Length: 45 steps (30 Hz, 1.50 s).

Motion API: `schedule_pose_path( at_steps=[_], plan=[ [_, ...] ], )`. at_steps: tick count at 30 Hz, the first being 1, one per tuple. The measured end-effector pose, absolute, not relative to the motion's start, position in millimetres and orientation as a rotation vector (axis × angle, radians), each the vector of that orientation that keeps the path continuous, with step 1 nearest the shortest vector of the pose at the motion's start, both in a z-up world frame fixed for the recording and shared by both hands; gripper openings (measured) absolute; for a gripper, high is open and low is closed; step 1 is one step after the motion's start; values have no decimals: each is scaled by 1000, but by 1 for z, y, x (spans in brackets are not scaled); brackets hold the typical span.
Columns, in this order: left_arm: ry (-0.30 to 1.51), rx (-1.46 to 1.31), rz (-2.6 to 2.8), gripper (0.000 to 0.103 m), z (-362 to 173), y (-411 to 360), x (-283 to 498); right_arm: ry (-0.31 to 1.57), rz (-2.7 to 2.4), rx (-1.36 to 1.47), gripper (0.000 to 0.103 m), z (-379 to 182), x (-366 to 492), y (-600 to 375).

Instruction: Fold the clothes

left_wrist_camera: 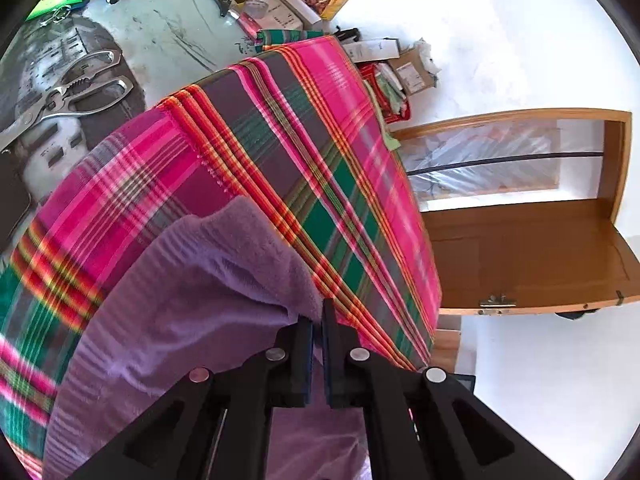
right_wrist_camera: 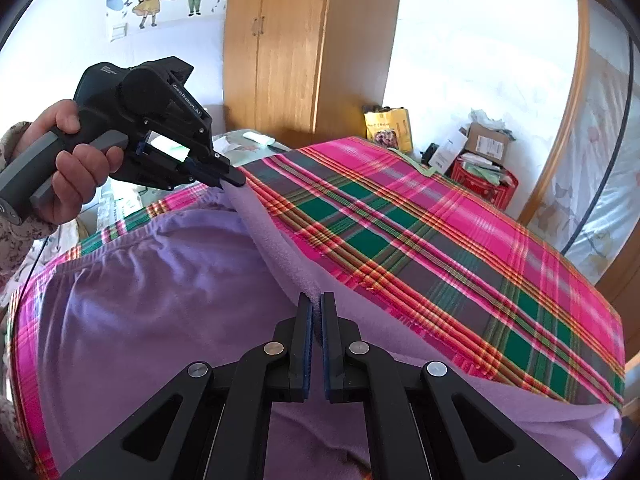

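Fleece first, left wrist view: the purple garment [left_wrist_camera: 188, 292] lies on the plaid cloth [left_wrist_camera: 288, 152], its raised edge running up from the left gripper [left_wrist_camera: 318, 320], fingers nearly closed, pinching it. Plaid beyond is bare up to the scissors [left_wrist_camera: 68, 96].

Right wrist view: right gripper [right_wrist_camera: 317, 314] is clamped on the same fold; its long axis runs far-left to the left gripper [right_wrist_camera: 230, 178], held by a hand [right_wrist_camera: 68, 168]. Plaid on the right lies bare.

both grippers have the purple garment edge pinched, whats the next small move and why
Probably carry the lifted edge together across the body of the purple garment toward its far side, then lower it. The left gripper and right gripper are both shut on the same raised edge, stretched between them above the plaid cloth, while the rest lies flat, so the fold looks only half made.
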State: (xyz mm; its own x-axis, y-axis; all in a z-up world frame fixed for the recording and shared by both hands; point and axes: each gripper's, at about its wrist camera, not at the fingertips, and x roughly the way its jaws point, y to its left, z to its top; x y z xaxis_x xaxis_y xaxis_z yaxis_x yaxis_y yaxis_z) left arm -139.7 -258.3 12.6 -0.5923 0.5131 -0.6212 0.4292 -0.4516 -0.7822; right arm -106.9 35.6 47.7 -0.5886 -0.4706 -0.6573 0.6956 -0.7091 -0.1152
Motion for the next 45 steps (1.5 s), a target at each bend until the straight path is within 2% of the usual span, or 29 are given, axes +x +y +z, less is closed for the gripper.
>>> schedule_pose_path(
  at_steps=[24, 45],
  plan=[
    [-1648, -1190, 2226, 3, 24, -267, -59, 449, -2306, 739, 4, 71, -18, 33],
    [-1742, -1124, 2176, 3, 3, -269, 6, 366, -2319, 768, 4, 65, 31, 37]
  ],
)
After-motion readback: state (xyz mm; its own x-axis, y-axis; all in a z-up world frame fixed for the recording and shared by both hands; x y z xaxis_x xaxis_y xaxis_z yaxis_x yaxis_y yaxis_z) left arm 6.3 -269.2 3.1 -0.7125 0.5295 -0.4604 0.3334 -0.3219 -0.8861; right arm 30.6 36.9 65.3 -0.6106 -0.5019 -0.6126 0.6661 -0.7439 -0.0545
